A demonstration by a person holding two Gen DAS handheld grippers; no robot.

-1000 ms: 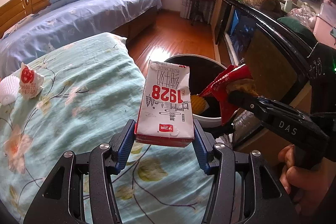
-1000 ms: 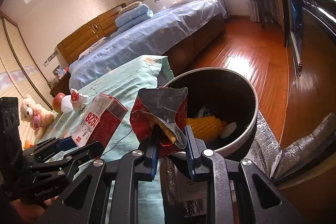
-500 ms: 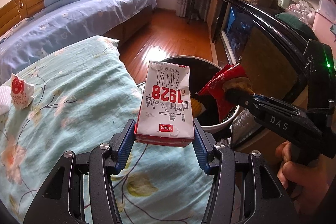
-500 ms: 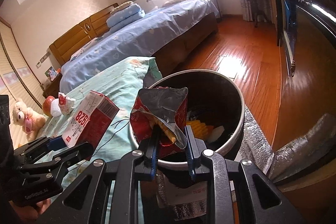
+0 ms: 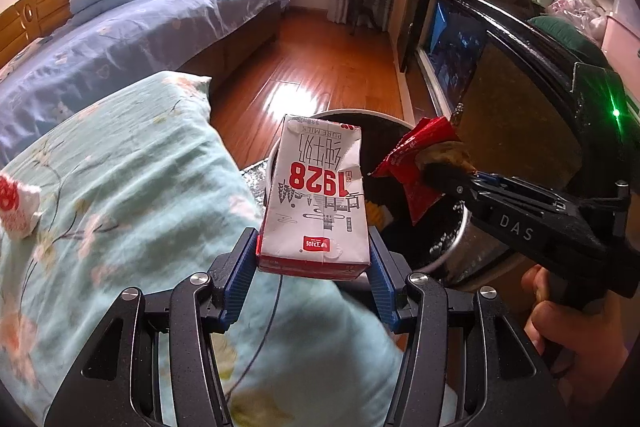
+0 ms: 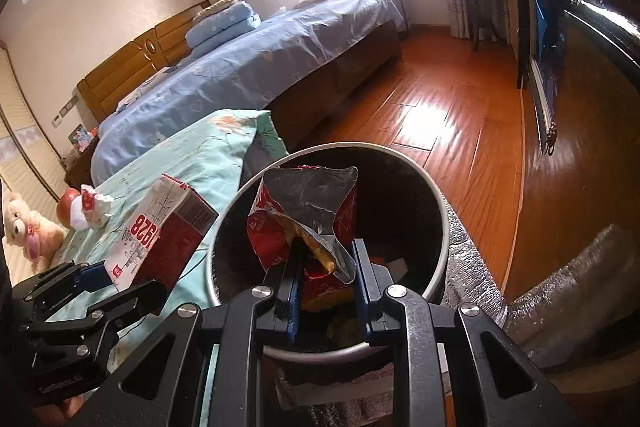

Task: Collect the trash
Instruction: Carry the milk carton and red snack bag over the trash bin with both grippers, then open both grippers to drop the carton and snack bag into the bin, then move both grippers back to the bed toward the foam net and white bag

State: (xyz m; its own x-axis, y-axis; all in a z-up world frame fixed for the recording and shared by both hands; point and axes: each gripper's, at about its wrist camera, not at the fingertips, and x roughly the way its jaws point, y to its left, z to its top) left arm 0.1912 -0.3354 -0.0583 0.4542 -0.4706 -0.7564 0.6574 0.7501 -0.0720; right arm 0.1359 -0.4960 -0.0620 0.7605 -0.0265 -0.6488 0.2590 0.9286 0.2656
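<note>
My left gripper [image 5: 314, 267] is shut on a white and red milk carton [image 5: 316, 203] marked 1928, held upright at the edge of the bed beside the round bin [image 5: 452, 255]. The carton [image 6: 160, 231] and the left gripper [image 6: 120, 287] also show at the lower left of the right wrist view. My right gripper [image 6: 326, 283] is shut on a torn red snack bag [image 6: 308, 215] with a silver lining, held over the bin's [image 6: 440, 227] dark opening. In the left wrist view the snack bag [image 5: 420, 163] hangs above the bin, with the right gripper [image 5: 444, 173] behind it.
A teal floral quilt [image 5: 100, 195] covers the near bed, with a crumpled white and red wrapper [image 5: 16, 203] on it. A blue bed [image 6: 260, 55] lies beyond. Wooden floor [image 6: 460, 123] runs past the bin, a dark cabinet [image 5: 516, 99] stands at the right, and a teddy bear [image 6: 28, 227] sits far left.
Both grippers have moved toward the bin with their loads. The snack bag now sits over the bin's opening and the carton is nearer the rim. Neither grip has changed.
</note>
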